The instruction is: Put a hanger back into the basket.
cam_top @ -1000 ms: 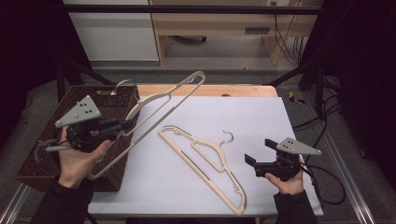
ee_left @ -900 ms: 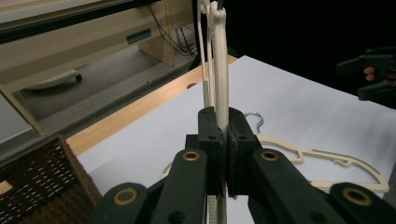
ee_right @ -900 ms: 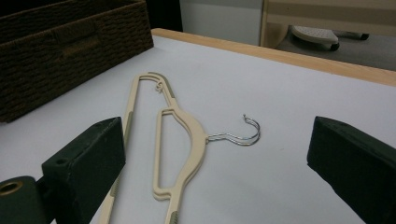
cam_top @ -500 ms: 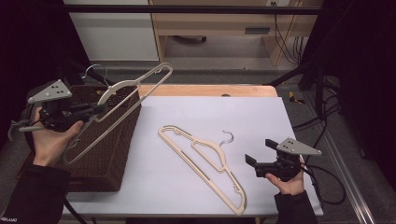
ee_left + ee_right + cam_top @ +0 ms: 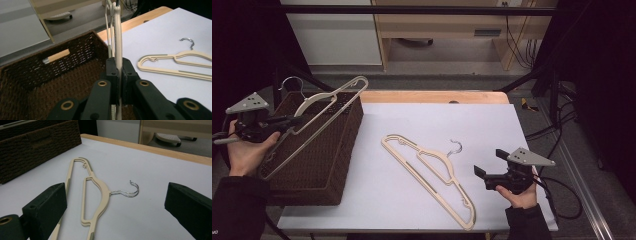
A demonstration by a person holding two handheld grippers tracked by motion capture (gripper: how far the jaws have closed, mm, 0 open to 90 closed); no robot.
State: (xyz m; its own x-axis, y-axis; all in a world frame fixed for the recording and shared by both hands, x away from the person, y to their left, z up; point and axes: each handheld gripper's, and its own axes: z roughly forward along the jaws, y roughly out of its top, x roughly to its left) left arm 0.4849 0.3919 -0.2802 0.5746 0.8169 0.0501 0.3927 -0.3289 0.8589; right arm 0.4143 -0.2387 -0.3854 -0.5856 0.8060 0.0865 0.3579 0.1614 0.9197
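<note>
Cream hanger (image 5: 314, 117) held over the woven basket (image 5: 319, 165), at nine o'clock on the surface.
Left gripper (image 5: 119, 72) fingers pinch its thin bar; the high view shows its hook, while right gripper (image 5: 115, 205) fingers gape wide.

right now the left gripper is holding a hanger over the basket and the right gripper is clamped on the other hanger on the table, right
Not quite. The left gripper does hold a hanger over the basket, but the right gripper is open: the right gripper view shows its jaws apart, short of the other hanger, which lies untouched on the table.
</note>
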